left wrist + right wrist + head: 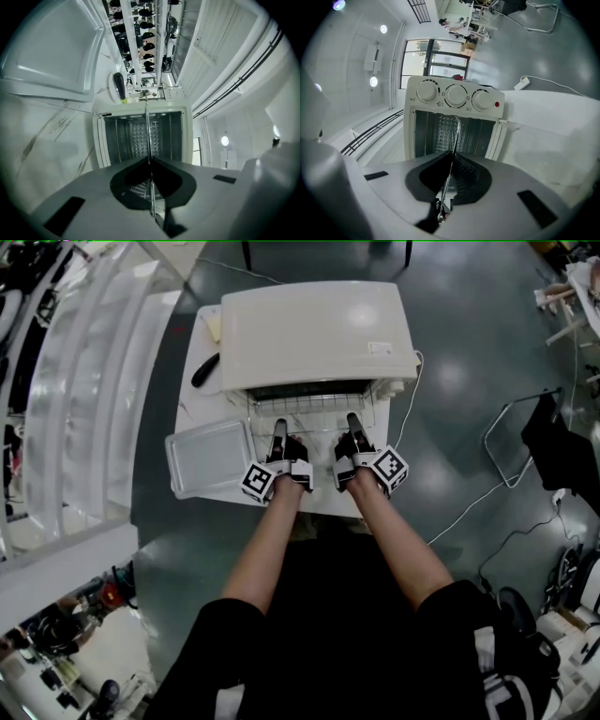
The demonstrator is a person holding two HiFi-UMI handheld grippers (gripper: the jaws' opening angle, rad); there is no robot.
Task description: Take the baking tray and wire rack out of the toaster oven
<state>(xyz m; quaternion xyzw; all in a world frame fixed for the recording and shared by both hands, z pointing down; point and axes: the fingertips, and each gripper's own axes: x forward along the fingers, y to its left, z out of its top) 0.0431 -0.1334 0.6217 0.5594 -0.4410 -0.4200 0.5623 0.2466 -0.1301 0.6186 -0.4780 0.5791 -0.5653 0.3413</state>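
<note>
**Left tool and right tool pinched on wire rack**

The rack's front edge is held, partly out. The baking tray is set beside on the tabletop. Pulled crooked, the rack could be jammed in the toaster oven.

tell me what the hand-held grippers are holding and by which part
The wire rack, by its front edge: left hand-held gripper clamped toward its left side, right hand-held gripper toward its right side.
</note>
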